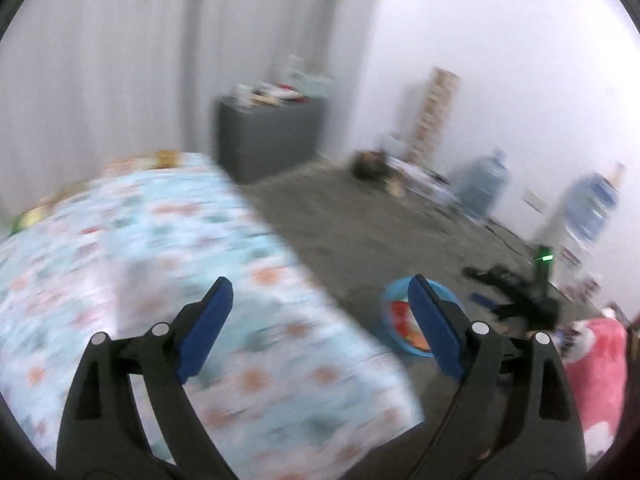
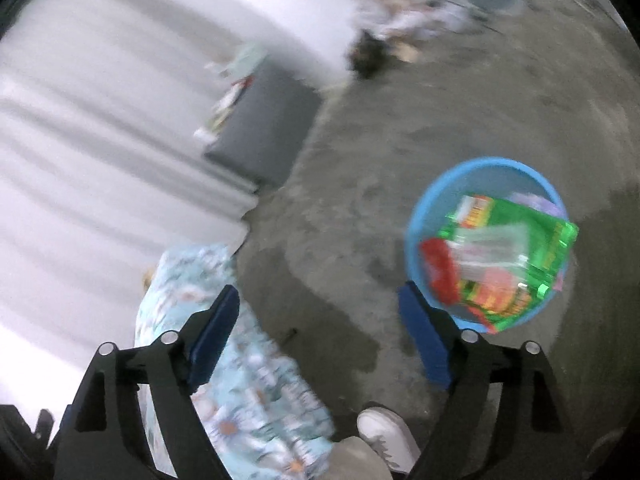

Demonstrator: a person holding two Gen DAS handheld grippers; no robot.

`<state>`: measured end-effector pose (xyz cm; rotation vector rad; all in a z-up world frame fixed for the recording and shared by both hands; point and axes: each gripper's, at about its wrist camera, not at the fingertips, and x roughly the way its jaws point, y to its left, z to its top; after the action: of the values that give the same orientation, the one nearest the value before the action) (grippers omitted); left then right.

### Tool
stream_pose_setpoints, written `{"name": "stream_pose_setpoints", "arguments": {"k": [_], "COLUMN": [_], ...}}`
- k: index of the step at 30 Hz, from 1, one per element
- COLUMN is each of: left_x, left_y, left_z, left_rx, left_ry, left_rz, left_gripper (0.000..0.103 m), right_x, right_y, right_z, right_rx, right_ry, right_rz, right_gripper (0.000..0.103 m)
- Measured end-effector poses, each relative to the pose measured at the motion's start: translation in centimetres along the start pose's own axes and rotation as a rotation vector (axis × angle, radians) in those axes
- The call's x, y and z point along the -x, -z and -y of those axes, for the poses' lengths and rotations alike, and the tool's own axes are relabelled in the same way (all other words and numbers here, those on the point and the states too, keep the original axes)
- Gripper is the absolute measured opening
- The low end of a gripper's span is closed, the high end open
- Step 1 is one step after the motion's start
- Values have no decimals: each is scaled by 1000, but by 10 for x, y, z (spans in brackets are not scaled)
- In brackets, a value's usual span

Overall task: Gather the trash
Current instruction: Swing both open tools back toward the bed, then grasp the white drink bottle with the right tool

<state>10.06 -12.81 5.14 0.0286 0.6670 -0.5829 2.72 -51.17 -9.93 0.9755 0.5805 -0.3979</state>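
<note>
Both views are smeared with motion blur, so fine detail is lost. In the left wrist view, the left gripper (image 1: 320,300) has its jaws spread wide with nothing between them. Under and beyond its left jaw lies a bed covered by a pale blue floral sheet (image 1: 168,248), whose edge runs diagonally through the gap between the jaws. Straight ahead of the gap, far off, stands a dark grey cabinet (image 1: 272,136) with blurred clutter on top. Just behind the tip of the right jaw sits a blue basket (image 1: 390,320) on the grey floor (image 1: 340,232), partly hidden by that jaw, with red and orange wrappers showing inside. Further right, beyond the right jaw, stand two large blue water bottles (image 1: 486,184) against the white wall, and a pink cloth (image 1: 596,360) lies at the far right edge. In the right wrist view, the right gripper (image 2: 316,308) also has its jaws spread apart and holds nothing. The floral sheet passes under its left jaw, and bare floor fills the gap between the jaws. Just beyond the right jaw's tip the blue basket (image 2: 420,216) appears from above, holding a green packet (image 2: 532,232) and a red wrapper (image 2: 438,268). A white shoe (image 2: 386,436) shows low between the jaws.
</note>
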Motion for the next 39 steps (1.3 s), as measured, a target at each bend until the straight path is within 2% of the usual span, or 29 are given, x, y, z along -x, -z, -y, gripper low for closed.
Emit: {"name": "stream_pose_setpoints", "arguments": {"k": [6, 8, 13, 19, 22, 25, 27, 31, 35, 39], "left_x": [50, 54, 52, 43, 43, 45, 48, 51, 50, 48], "left_y": [46, 56, 69, 83, 90, 96, 99, 106, 113, 117], "left_z": [-83, -101, -137, -157, -173, -194, -206, -229, -242, -250], "left_rx": [146, 184, 261, 266, 312, 370, 401, 441, 457, 461], "left_ry": [-193, -227, -266, -275, -275, -282, -290, -297, -282, -267], "left_rz": [43, 38, 9, -20, -29, -27, -17, -12, -20, -19], "left_gripper": [87, 87, 87, 87, 87, 87, 87, 87, 87, 87], "right_x": [-14, -19, -26, -40, -61, -79, -96, -133, -161, -185], "right_y": [37, 54, 95, 131, 160, 194, 218, 256, 272, 278], "right_z": [-79, -102, -171, -287, -353, -395, -413, -429, -435, -438], "right_rx": [165, 219, 366, 598, 727, 829, 900, 1014, 1108, 1150], "right_ry": [-80, -104, -168, -257, -263, -261, -224, -85, 68, 151], "right_rz": [-135, -180, -284, -378, -451, -531, -572, -620, -596, -606], "right_gripper": [82, 82, 82, 82, 82, 82, 80, 74, 73, 71]}}
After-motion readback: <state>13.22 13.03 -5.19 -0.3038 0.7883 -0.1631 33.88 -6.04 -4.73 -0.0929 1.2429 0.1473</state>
